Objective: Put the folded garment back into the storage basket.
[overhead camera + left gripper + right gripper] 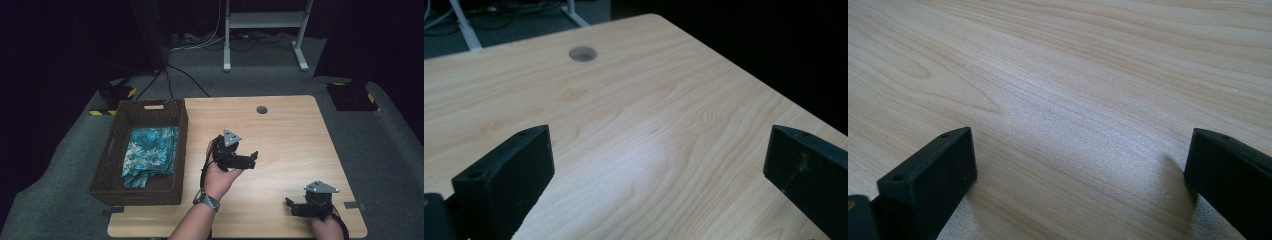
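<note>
Where the high view looks down on it, the pale wood-grain rectangular tabletop (280,125) carries a dark brown woven wicker basket (116,170) at its left edge.

Item 1: folded teal floral-print cloth (150,155), lying inside the basket, toward its near and middle part; the far end of the basket floor shows bare and dark.

Item 2: left black two-jaw tool (247,159), held in the person's left hand (220,175) above the middle of the tabletop, grey three-cornered plate on top, jaws pointing right. In the left gripper view the left tool (659,165) has its jaws set wide apart with nothing between them but bare wood.

Item 3: right black two-jaw tool (292,207), near the front right corner of the tabletop, low over the surface and possibly resting on it; the view is too dim to tell. In the right gripper view the right tool (1080,165) is likewise spread wide, holding nothing, wood grain close beneath.

Item 4: small round grey grommet hole (261,109), near the far edge of the tabletop; also seen in the left gripper view (582,53).

Item 5: silver-banded wristwatch (206,200), on the left wrist.

Item 6: white metal frame legs (265,30), standing on the grey carpet floor (390,150) beyond the tabletop.
</note>
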